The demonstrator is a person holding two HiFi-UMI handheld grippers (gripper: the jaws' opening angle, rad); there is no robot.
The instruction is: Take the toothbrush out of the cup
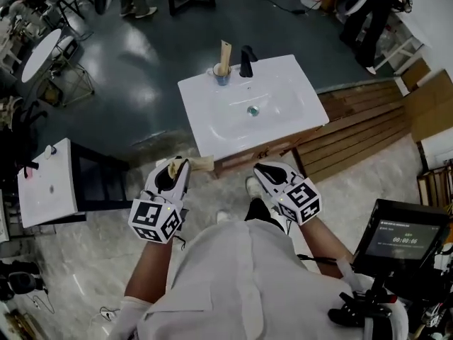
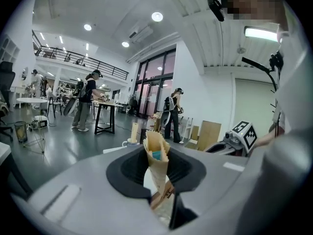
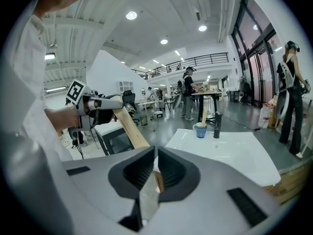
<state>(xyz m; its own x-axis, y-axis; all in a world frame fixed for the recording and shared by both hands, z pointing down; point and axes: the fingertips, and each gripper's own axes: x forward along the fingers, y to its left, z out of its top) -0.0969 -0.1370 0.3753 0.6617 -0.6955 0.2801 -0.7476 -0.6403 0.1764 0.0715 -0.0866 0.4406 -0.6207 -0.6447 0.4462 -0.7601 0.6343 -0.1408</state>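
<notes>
A tan toothbrush pack [image 1: 196,163] sticks out of my left gripper [image 1: 180,164], which is shut on it in front of the sink. In the left gripper view the pack [image 2: 157,156] stands upright between the jaws. A blue cup [image 1: 221,75] stands at the back of the white basin [image 1: 290,115], with another tan toothbrush pack [image 1: 225,54] upright in it, beside the black tap [image 1: 246,61]. My right gripper [image 1: 261,168] hovers level with the left one, its jaws nearly together with nothing held. From the right gripper view, cup [image 3: 200,130] and basin [image 3: 234,148] lie ahead, well out of reach.
A second small white basin stand [image 1: 46,183] is at the left. Wooden planks [image 1: 354,129] lie right of the sink cabinet. A monitor [image 1: 403,236] stands at the lower right. People [image 2: 87,99] work at tables in the background.
</notes>
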